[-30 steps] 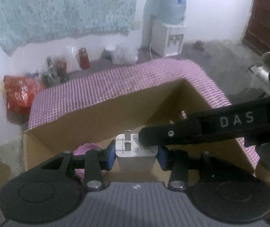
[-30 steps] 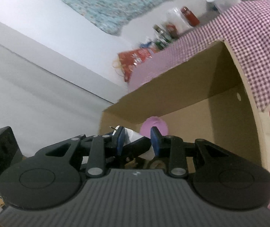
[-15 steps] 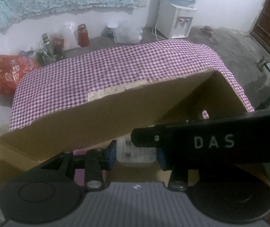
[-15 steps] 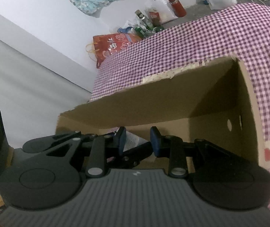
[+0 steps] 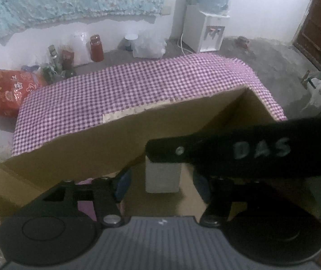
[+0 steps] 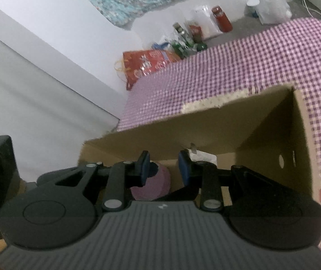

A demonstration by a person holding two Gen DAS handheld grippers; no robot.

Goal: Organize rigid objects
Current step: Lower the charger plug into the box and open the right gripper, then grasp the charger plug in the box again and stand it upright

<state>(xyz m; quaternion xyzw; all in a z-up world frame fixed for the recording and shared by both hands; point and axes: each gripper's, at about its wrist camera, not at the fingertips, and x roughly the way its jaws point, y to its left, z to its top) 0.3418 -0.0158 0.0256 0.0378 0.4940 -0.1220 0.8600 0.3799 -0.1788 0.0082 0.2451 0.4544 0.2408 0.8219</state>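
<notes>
A white plug adapter lies on the floor of the open cardboard box. My left gripper is open above it, its blue pads apart from the adapter on both sides. A pink round object lies in the box too, partly hidden behind the fingers. My right gripper is open and empty over the box; the adapter shows just past its right pad. The right gripper's black arm marked DAS crosses the left wrist view.
The box stands on a table with a purple checked cloth. Beyond it, on the floor, are a red bag, bottles and jars and a water dispenser. A brown door is at the far right.
My left gripper let go of the white adapter, which now lies in the box, and its jaws opened wide. Both grippers rose above the box; the right jaws opened a little wider.
</notes>
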